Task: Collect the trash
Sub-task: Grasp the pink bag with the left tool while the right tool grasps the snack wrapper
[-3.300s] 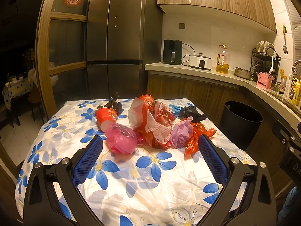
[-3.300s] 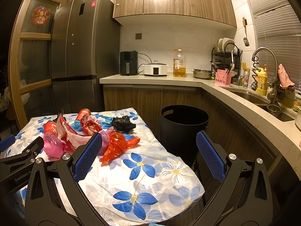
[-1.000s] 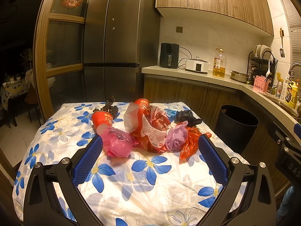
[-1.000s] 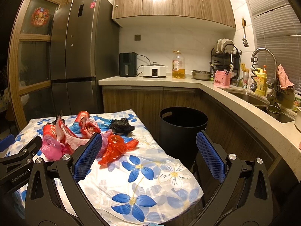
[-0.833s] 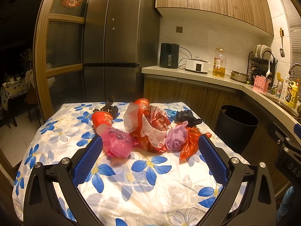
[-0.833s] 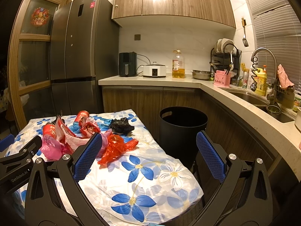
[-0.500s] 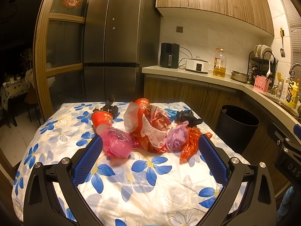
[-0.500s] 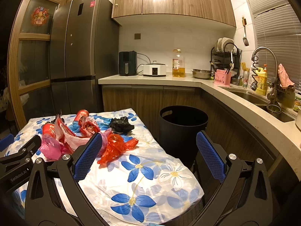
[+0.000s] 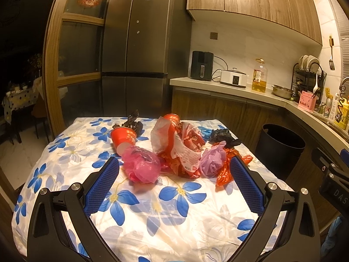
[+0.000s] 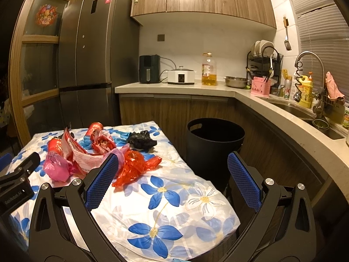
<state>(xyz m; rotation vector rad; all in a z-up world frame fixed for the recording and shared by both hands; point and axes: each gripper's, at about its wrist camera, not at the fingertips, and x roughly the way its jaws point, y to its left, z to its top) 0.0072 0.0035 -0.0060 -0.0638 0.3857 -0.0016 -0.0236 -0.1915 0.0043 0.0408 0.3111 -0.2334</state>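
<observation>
A heap of trash lies on the flowered table: a pink bag, a red cup, a red and white wrapper, a purple bag, an orange bag and a black bag. My left gripper is open and empty, held before the heap. My right gripper is open and empty, above the table's right side, with the orange bag by its left finger. A black trash bin stands open on the floor right of the table.
A dark fridge stands behind the table. The counter carries an air fryer, a cooker, an oil bottle and a dish rack. A sink with a tap is at the right. The left gripper's body shows at the right view's left edge.
Both grippers have drifted slightly, staying open and empty. The trash heap has not moved.
</observation>
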